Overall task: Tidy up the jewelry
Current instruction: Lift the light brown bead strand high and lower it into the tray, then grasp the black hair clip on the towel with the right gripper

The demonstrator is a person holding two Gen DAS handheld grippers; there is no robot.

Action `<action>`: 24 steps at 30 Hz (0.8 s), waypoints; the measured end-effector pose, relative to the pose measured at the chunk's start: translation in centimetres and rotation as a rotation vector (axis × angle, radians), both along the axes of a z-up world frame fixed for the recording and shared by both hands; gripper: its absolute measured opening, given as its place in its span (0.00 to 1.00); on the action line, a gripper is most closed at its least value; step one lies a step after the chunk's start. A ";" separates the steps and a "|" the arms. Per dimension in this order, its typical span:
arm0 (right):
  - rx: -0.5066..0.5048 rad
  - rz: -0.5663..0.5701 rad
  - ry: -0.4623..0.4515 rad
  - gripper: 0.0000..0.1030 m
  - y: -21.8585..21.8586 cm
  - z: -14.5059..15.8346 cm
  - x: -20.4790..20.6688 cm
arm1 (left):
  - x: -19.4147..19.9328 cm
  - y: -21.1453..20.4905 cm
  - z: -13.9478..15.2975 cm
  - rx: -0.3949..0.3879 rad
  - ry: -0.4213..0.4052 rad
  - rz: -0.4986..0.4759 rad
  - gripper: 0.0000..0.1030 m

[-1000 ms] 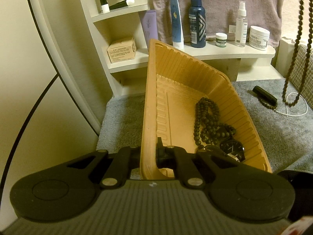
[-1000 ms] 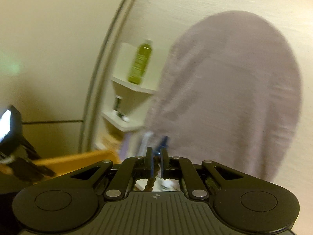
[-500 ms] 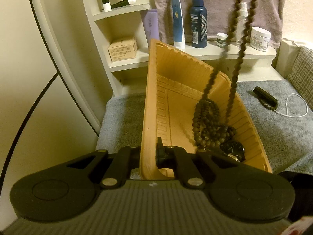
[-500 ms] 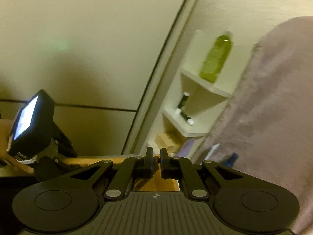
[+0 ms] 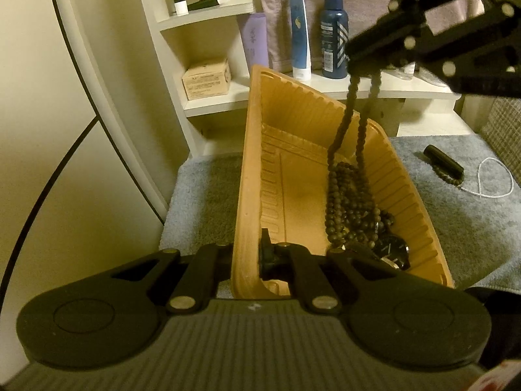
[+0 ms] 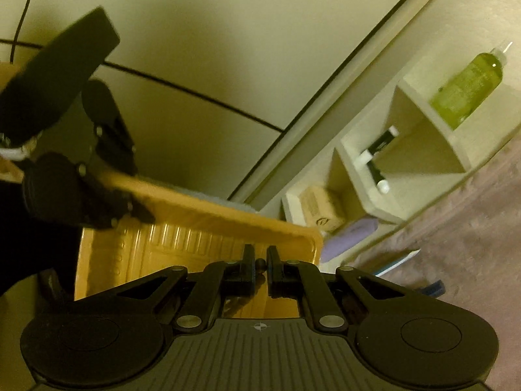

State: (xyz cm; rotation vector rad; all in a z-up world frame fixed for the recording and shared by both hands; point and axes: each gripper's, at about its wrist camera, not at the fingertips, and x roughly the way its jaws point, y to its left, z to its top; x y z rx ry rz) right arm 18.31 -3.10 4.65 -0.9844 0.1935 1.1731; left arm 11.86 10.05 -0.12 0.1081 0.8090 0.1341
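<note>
My left gripper (image 5: 247,257) is clamped on the near wall of the orange tray (image 5: 293,176), which sits tilted above the grey towel (image 5: 205,195). My right gripper (image 6: 259,265) pinches a bead of the dark bead necklace (image 5: 348,130); two strands hang from it into the tray. Their lower lengths lie coiled in the tray's right corner, touching a black watch (image 5: 392,249). A bead bracelet (image 5: 451,177) and a white cord (image 5: 495,179) lie on the towel, well apart from the tray.
</note>
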 end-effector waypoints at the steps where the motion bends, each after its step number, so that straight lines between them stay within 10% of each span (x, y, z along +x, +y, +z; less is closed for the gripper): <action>1: -0.002 -0.001 0.003 0.06 0.0 -0.1 0.0 | 0.0 0.0 0.0 0.000 0.001 0.001 0.05; 24: 0.125 -0.088 0.021 0.07 -2.1 -0.4 0.9 | 0.1 0.1 -0.1 -0.001 0.004 0.007 0.04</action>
